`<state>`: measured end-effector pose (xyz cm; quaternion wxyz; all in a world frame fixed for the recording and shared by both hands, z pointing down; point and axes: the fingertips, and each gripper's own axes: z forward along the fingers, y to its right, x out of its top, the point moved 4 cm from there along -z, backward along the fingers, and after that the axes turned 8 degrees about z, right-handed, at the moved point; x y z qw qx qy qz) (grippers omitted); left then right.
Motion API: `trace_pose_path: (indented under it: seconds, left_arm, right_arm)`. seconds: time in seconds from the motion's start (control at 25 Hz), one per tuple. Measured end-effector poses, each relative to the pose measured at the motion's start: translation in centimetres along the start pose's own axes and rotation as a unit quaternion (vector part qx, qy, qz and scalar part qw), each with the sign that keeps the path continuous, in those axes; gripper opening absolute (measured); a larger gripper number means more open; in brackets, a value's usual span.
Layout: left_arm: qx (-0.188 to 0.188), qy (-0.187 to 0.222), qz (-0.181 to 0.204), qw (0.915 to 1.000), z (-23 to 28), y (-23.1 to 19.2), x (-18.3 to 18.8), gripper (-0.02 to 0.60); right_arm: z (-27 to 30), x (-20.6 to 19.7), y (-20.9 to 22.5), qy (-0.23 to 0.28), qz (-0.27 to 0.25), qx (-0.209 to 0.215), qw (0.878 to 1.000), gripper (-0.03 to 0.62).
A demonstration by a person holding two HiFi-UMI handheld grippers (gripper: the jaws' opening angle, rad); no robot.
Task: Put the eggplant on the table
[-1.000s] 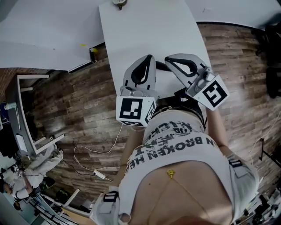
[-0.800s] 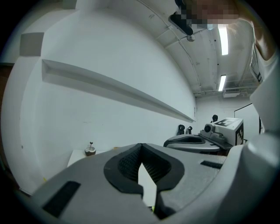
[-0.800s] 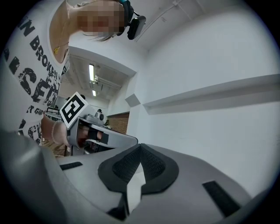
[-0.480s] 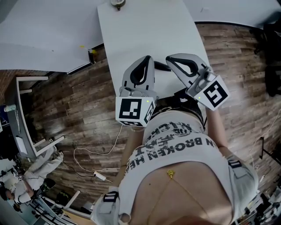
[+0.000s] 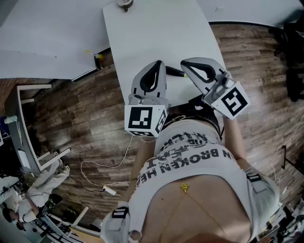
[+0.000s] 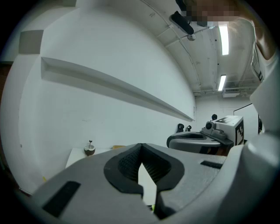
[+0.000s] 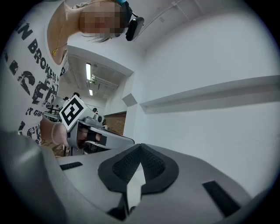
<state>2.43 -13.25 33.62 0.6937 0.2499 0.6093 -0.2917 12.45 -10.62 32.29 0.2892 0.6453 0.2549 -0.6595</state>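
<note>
At far end of table [image 5: 161,33], small round stalked object [image 5: 126,4]; left gripper [image 5: 158,64], right gripper [image 5: 184,63] fingers [image 5: 161,80] closed, empty.

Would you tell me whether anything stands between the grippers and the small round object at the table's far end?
Nothing visible does: only bare white table lies between the left gripper, the right gripper and the small round object.

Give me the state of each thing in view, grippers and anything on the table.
Left gripper: shut, empty, over the near end of the table.
Right gripper: shut, empty, beside the left one.
Small round thing: sitting at the table's far end, untouched.
</note>
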Motion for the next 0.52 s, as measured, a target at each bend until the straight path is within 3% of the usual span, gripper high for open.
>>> trace_pose_path:
  seconds: [0.52]
  left_arm:
    - [-0.003,-0.006,0.007,1.0,0.08,-0.45,-0.44,-0.002]
  right_arm:
    - [0.62,-0.35,-0.09,-0.007,-0.004,-0.004,1.0,0.008]
